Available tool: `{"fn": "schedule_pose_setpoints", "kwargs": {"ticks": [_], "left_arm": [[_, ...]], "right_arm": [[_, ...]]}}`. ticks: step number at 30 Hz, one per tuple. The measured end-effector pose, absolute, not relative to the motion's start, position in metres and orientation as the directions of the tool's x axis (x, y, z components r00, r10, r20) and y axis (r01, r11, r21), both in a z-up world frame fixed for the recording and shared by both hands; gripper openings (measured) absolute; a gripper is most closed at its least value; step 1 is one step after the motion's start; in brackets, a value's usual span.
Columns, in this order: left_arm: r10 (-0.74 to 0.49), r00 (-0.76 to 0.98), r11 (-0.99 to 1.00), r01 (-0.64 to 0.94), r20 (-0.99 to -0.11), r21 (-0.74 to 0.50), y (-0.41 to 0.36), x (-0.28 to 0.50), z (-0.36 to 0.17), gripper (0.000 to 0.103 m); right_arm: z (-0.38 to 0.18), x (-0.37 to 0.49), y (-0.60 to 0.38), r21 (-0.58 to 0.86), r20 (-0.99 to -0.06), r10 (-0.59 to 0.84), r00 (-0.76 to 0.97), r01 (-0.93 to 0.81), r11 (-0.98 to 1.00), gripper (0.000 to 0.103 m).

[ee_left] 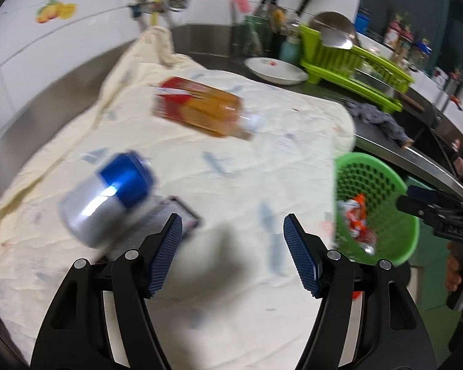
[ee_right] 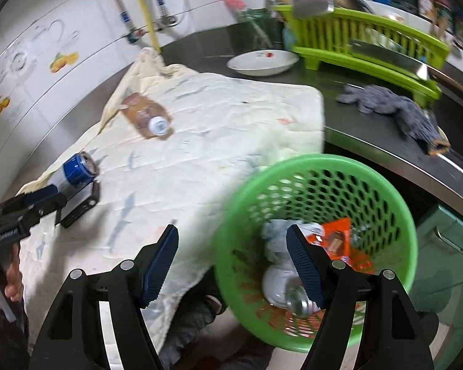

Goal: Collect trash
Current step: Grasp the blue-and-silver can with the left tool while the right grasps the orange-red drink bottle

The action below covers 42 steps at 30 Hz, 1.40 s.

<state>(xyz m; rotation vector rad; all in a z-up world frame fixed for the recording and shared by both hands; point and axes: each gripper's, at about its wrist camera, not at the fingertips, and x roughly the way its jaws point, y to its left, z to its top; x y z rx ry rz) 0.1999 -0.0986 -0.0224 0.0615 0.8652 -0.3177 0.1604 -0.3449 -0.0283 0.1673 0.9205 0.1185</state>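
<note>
Both claws gape half open with nothing between the pads: left claw [ee_left: 233, 246] over the cream cloth [ee_left: 231, 160], right claw [ee_right: 232, 257] above the green basket [ee_right: 385, 185] holding wrappers. Blue can [ee_left: 108, 194] and bottle [ee_left: 200, 109] lie on the cloth.

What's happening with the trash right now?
Both tools open, empty: left, right. Can and bottle lie on the cloth; basket holds some trash. Nothing in the way.

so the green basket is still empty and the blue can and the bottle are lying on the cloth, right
Not quite: the green basket is not empty. The right wrist view shows crumpled wrappers and other trash already in it. The rest holds: the blue can and the bottle lie on the cloth.
</note>
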Motion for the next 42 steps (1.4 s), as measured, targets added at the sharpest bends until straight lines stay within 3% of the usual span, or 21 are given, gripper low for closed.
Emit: {"fn": "schedule_pose_setpoints", "kwargs": {"ticks": [8, 16, 31, 42], "left_arm": [[-0.133, 0.636, 0.974, 0.225, -0.76, 0.018, -0.04, 0.23, -0.019, 0.071], [-0.078, 0.617, 0.961, 0.255, -0.783, 0.106, -0.023, 0.259, -0.035, 0.071], [-0.176, 0.56, 0.922, 0.383, -0.81, 0.064, -0.006, 0.29, -0.051, 0.073], [-0.207, 0.526, 0.889, 0.453, -0.825, 0.066, -0.01, 0.295, -0.05, 0.073]], "right_arm": [[-0.016, 0.189, -0.299, 0.152, -0.785, 0.191, 0.59, -0.115, 0.982, 0.071], [-0.011, 0.246, -0.26, 0.114, -0.795, 0.21, 0.569, -0.2, 0.973, 0.072], [-0.026, 0.384, -0.181, 0.023, -0.839, 0.219, 0.499, -0.368, 0.929, 0.076], [-0.042, 0.438, -0.146, -0.067, -0.853, 0.18, 0.49, -0.446, 0.893, 0.08]]}}
